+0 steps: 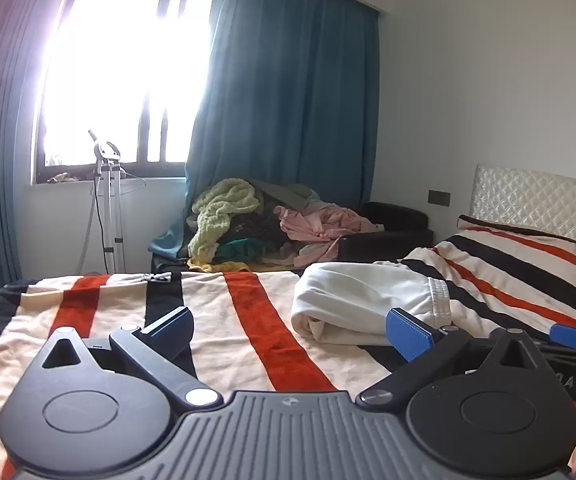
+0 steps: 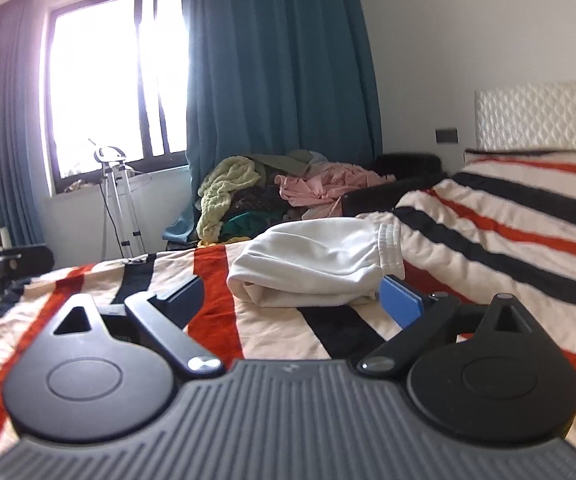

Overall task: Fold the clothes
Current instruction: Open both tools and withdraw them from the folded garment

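Both tools spread, holding nothing: left tool (image 1: pixel 294 330), right tool (image 2: pixel 294 300). White garment (image 2: pixel 316 268) ahead-right on bed (image 2: pixel 488 216), long axis sideways; we reckon right tool nearer.

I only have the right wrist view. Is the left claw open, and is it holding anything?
Observer: The left claw is open and empty, over the striped blanket.
Operator: Where's the white garment from it?
Observer: The folded white garment lies ahead, to its right.
Operator: Is my claw visible there?
Observer: Yes, a blue pad of the right claw shows at the far right edge.
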`<state>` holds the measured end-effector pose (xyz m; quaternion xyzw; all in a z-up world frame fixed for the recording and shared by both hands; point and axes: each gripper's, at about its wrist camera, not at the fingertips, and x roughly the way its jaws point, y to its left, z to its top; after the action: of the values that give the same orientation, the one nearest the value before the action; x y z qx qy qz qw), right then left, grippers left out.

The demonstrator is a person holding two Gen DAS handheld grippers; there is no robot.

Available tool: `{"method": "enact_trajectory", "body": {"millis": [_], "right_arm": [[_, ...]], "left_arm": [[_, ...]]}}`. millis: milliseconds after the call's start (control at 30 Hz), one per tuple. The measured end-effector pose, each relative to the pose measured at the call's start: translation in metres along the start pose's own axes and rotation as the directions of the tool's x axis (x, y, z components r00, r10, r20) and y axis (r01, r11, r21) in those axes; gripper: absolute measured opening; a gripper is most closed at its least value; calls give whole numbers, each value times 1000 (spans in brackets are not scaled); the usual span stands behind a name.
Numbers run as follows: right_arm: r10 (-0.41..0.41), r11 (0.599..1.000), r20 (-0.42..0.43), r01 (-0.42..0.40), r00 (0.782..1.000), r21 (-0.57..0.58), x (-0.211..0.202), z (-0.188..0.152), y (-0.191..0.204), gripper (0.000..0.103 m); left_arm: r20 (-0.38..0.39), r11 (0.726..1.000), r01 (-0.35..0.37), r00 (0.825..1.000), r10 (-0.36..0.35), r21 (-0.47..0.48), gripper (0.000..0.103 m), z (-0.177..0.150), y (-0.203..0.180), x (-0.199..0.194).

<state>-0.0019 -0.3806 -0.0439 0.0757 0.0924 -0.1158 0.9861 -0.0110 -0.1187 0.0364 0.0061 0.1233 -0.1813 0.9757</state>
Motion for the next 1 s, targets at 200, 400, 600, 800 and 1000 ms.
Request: {"method": "enact_trajectory", "body": {"millis": [200,400,600,800,1000], "right_arm": [[-15,1000,-10,16,1000,21,9,-8,0,96],[-33,999,-1,33,999,11,8,-10,2,96],[-41,999,-14,41,999,22,10,-11,1,96],[-46,998,-30,47,999,38,12,-11,-1,96],[-61,997,-55,63,997,52,16,-12,-3,96]], "left_arm": [[1,1000,-24,1000,24,1,103,-13,4,4],[-13,999,-31,999,31,6,103,-16,6,9],[-8,997,-68,998,69,22,103,-17,2,10],[-18,994,-97,995,97,46,103,-21,0,15],[-20,995,-92,995,93,33,103,-22,2,17]]}}
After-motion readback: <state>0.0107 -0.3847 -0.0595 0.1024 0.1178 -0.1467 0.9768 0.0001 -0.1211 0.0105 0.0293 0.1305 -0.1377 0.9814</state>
